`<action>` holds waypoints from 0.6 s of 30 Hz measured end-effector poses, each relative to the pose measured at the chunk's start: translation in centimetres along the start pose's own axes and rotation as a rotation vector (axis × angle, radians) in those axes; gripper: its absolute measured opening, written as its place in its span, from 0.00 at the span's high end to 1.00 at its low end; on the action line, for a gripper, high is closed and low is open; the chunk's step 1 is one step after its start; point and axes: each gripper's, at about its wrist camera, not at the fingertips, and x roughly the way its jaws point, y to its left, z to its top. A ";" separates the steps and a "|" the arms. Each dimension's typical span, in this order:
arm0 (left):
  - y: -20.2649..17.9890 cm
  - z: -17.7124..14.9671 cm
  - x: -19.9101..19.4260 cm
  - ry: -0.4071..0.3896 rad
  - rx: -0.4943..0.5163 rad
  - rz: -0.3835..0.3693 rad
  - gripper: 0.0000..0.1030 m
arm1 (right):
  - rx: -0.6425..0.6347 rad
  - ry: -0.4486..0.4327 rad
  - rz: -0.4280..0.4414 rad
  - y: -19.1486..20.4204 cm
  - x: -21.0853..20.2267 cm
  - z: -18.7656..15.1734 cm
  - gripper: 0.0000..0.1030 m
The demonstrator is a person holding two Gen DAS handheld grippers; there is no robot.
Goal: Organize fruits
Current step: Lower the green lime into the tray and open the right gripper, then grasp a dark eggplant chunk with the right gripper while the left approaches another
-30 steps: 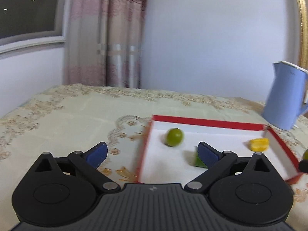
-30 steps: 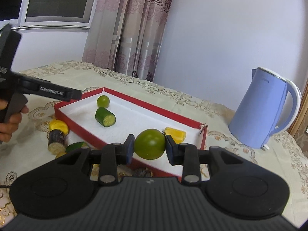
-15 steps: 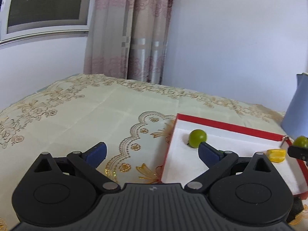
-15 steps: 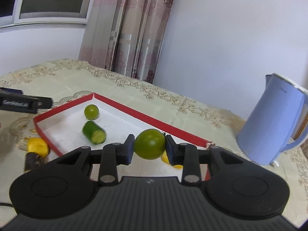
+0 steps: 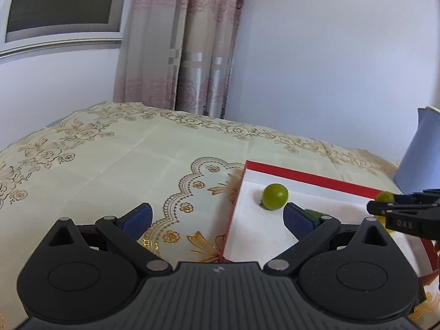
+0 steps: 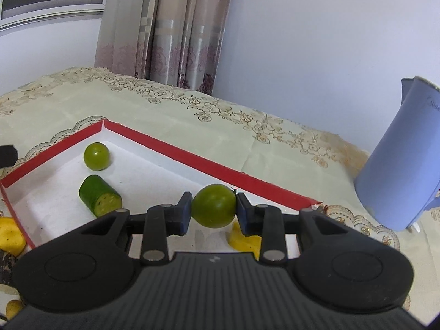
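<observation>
The right gripper (image 6: pixel 214 212), clamped on a green tomato (image 6: pixel 214 205) above the red-rimmed tray (image 6: pixel 176 150), risks it rolling out if released high

Plain pale wall (image 5: pixel 330 68) fills the upper right of both views, evenly lit, soft daylight look. Pink patterned curtain (image 5: pixel 187 44) hangs top centre, silver band across it mid-height, reaching down behind the table's far edge. Window (image 5: pixel 63 2) upper left: white frame, dark glass, two small ceiling-light reflections in it. White wall below the sill. Table takes the lower half, covered by a cream tablecloth (image 5: pixel 115 159) with a gold floral border and a scalloped gold medallion near centre; fold creases visible. Blue kettle (image 6: pixel 398 165) stands at the right edge on the cloth. Floor not in view.
</observation>
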 end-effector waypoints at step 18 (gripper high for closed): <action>-0.7 -0.4 0.5 0.009 0.063 0.026 0.01 | 0.017 -0.068 -0.037 0.1 -3.8 -0.7 0.65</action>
